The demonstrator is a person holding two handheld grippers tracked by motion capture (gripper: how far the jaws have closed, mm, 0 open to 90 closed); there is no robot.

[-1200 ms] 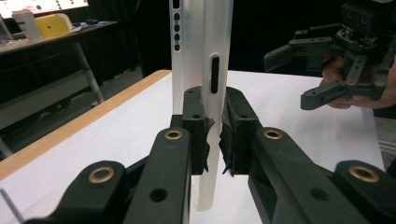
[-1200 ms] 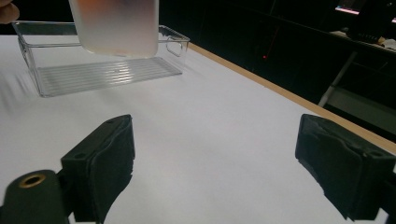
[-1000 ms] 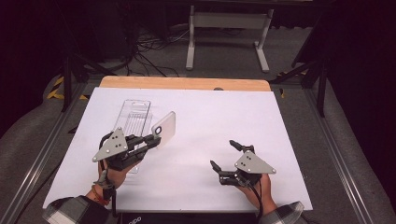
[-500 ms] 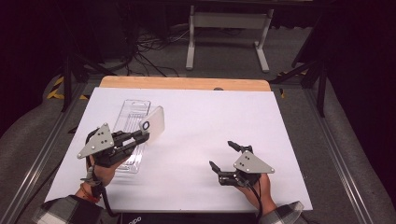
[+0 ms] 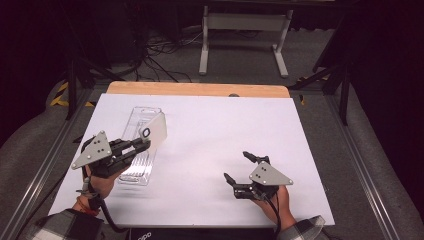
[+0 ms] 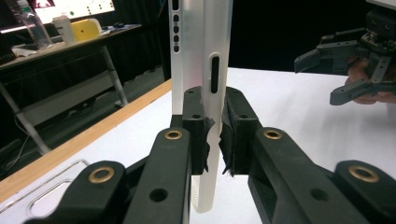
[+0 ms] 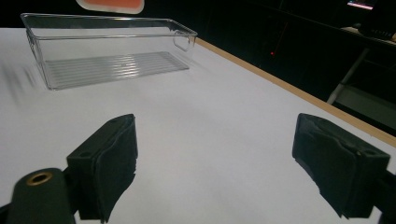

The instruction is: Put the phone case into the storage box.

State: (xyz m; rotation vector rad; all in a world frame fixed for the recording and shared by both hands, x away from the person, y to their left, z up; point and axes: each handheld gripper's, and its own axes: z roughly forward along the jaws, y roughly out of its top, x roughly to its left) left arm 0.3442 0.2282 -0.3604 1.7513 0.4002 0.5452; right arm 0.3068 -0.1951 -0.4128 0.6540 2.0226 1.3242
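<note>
My left tool clamped on phone case, now drawn back over clear bin; right tool spread, idle. Drop-in near.

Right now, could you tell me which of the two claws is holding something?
The left claw, shut on the translucent white phone case; the right claw rests open.

Lab: dark room, floor cables, monitors, metal stand.

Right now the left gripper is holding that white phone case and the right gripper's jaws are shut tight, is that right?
Not quite: the right gripper has its jaws wide open, as the right gripper view shows. The left gripper does hold the white phone case.
</note>
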